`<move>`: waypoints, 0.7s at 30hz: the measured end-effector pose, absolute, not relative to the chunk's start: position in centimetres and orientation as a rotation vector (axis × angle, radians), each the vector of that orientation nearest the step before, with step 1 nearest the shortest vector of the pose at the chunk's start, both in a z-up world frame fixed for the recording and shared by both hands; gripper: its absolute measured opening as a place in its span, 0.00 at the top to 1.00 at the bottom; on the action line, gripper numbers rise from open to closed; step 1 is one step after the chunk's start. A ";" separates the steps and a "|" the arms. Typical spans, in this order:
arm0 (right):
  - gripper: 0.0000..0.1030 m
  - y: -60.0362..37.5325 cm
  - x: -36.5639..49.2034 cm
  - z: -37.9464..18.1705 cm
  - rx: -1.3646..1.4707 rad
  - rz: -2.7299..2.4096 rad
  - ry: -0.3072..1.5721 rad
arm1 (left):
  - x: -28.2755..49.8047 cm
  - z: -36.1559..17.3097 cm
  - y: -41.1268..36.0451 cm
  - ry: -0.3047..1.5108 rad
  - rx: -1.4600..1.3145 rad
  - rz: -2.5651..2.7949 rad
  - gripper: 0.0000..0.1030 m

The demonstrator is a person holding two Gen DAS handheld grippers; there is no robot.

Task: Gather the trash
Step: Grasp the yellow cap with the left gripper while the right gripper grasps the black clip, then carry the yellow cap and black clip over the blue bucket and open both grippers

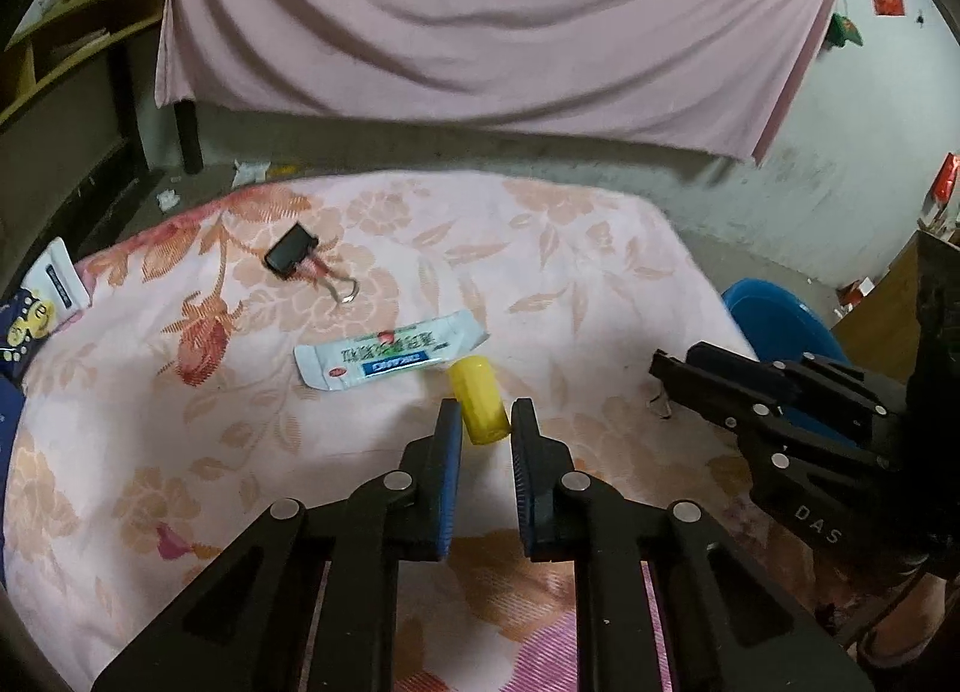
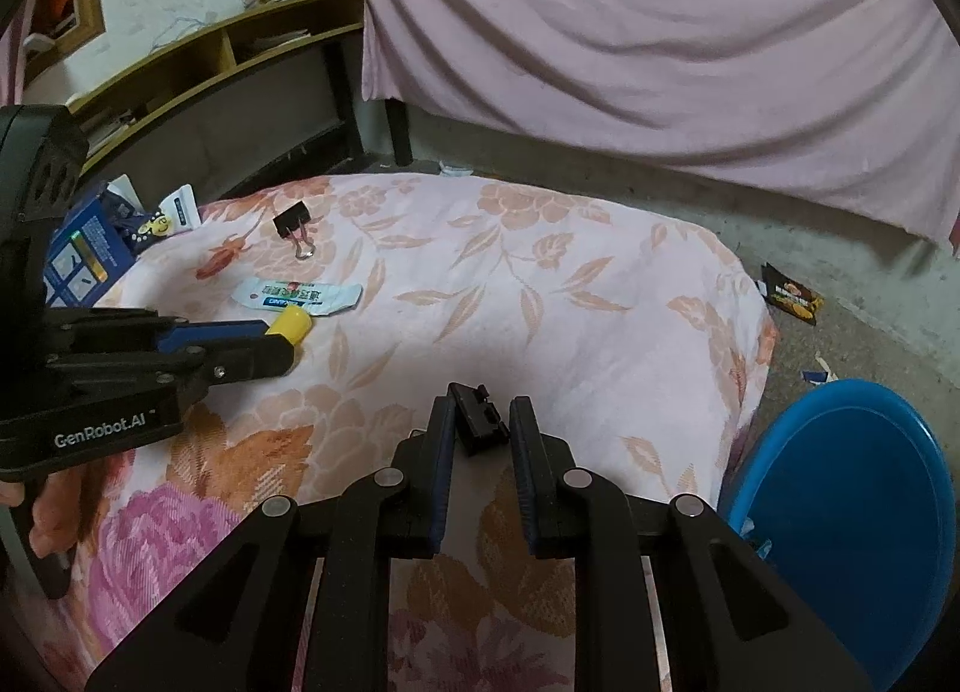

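Observation:
A small yellow cylinder [image 1: 478, 401] lies on the flowered cloth [image 1: 570, 248], and my left gripper [image 1: 485, 415] is shut on it, one pad on each side. The right wrist view shows the same yellow cylinder [image 2: 292, 324] at the tips of the left gripper [image 2: 281, 345]. My right gripper [image 2: 480, 413] is shut on a black binder clip [image 2: 479, 422], held just above the cloth. Seen from the left wrist, the right gripper [image 1: 659, 365] hangs at the right edge of the table. A white and green sachet [image 1: 389, 357] lies flat just beyond the yellow cylinder.
A second black binder clip [image 1: 292, 256] with pink wire handles lies farther back on the cloth. A round blue bin [image 2: 852, 512] stands on the floor off the table's right side. A snack wrapper [image 2: 792, 293] lies on the concrete floor. Blue and white packets [image 2: 84, 254] crowd the left edge.

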State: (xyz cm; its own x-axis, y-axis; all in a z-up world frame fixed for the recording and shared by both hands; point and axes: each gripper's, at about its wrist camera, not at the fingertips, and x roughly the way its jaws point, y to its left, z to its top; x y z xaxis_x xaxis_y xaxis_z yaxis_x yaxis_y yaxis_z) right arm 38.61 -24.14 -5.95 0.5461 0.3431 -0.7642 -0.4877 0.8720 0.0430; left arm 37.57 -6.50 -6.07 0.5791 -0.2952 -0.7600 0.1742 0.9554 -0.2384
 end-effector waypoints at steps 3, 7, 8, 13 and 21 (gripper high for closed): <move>0.84 -24.5 38.1 -5.4 -0.166 0.508 0.826 | 36.6 -4.8 -6.7 0.842 -0.144 -0.267 0.88; 0.84 -24.9 37.0 -3.7 -0.155 0.504 0.730 | 35.2 -2.3 -6.9 0.716 -0.146 -0.252 0.88; 0.84 -25.2 36.6 -3.0 -0.154 0.498 0.693 | 34.8 -1.7 -7.0 0.689 -0.148 -0.250 0.88; 0.84 -26.7 35.0 0.4 -0.112 0.460 0.519 | 32.9 1.9 -7.4 0.537 -0.151 -0.246 0.87; 0.84 -29.9 31.9 5.5 -0.058 0.406 0.268 | 30.0 7.6 -10.4 0.323 -0.090 -0.272 0.87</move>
